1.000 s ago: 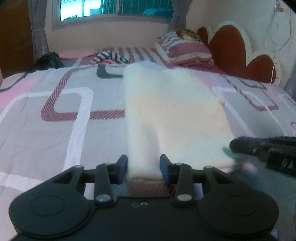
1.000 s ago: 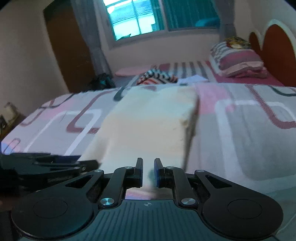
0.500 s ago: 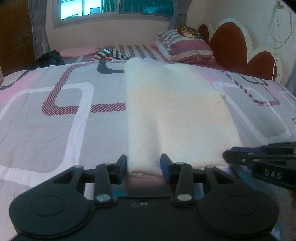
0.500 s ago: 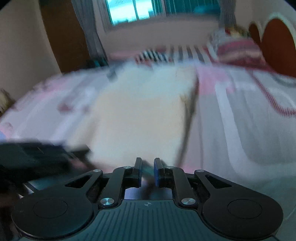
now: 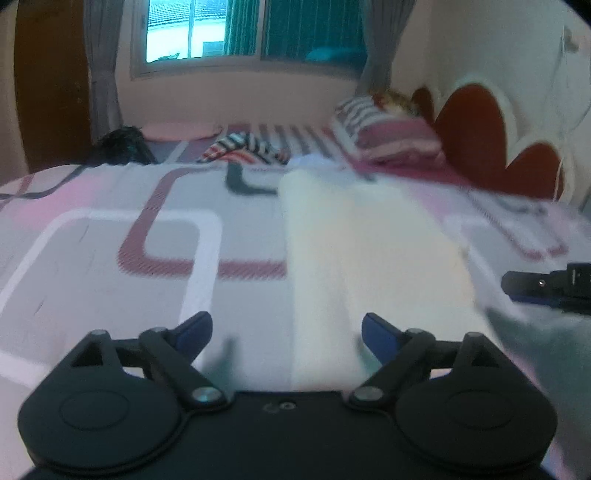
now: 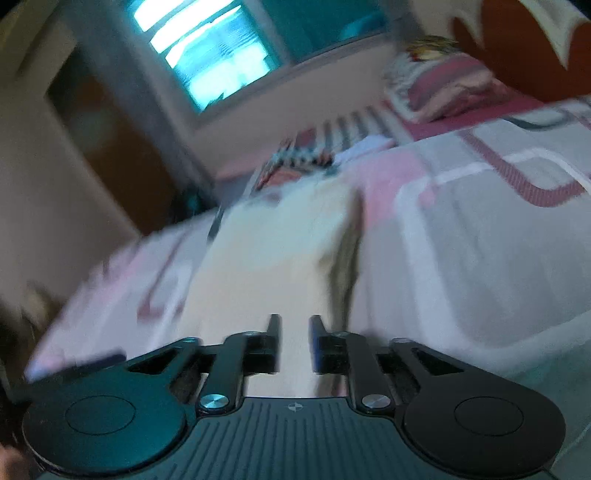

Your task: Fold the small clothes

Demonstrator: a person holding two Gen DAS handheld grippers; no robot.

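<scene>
A cream folded garment lies lengthwise on the patterned bedspread. My left gripper is open, its jaws wide apart over the garment's near left edge, holding nothing. The right gripper's fingers show at the right edge of the left wrist view. In the right wrist view the garment stretches away from my right gripper, whose jaws stand narrowly apart at the garment's near end. The view is tilted and blurred, so I cannot tell if cloth is pinched.
Striped pillows and a striped cloth lie at the far end of the bed. A red scalloped headboard stands right. A dark bag sits far left. A window is behind.
My left gripper has opened wide and let go of the garment's near edge, and has lifted back. My right gripper has tilted and its jaws have parted slightly.
</scene>
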